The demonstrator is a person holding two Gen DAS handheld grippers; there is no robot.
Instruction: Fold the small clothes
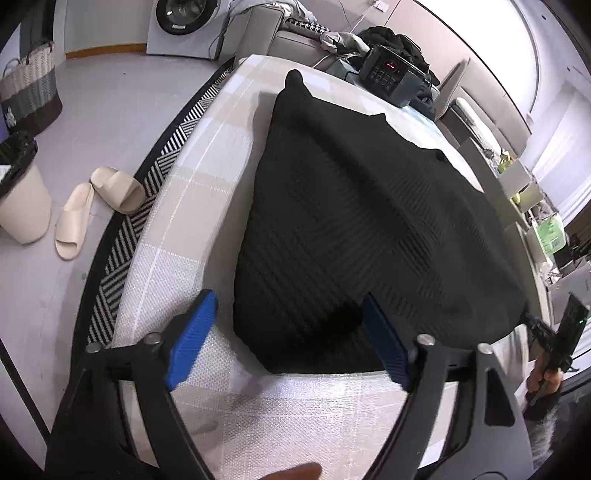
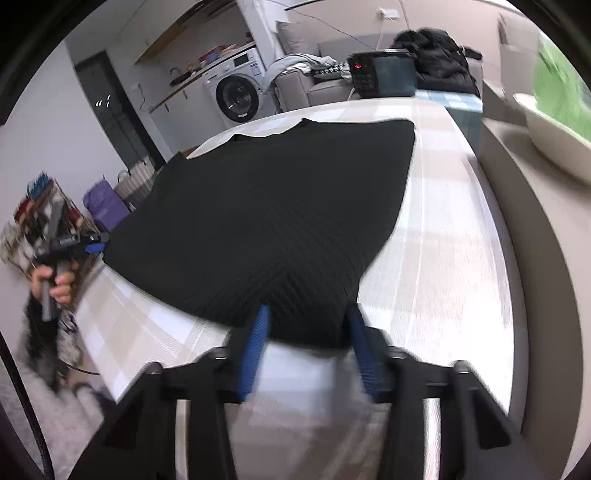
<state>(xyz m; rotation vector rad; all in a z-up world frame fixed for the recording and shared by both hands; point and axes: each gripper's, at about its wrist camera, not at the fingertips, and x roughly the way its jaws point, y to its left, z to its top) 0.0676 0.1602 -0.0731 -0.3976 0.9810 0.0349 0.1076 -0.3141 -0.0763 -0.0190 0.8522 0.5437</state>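
A black ribbed knit garment (image 1: 354, 229) lies spread flat on a table covered by a beige and white checked cloth (image 1: 192, 206). My left gripper (image 1: 288, 332) is open, its blue fingers (image 1: 194, 339) standing on either side of the garment's near left corner. In the right wrist view the same garment (image 2: 266, 221) fills the table, and my right gripper (image 2: 306, 339) is open at its near right corner, the hem lying between the blue fingers (image 2: 255, 350). The left gripper also shows in the right wrist view (image 2: 74, 243), at the garment's far left edge.
A dark device with red display (image 1: 391, 74) and a pile of dark clothes (image 1: 399, 40) sit at the table's far end. On the floor left are slippers (image 1: 99, 206), a bin (image 1: 18, 192), a basket (image 1: 29, 88), a washing machine (image 1: 184, 22).
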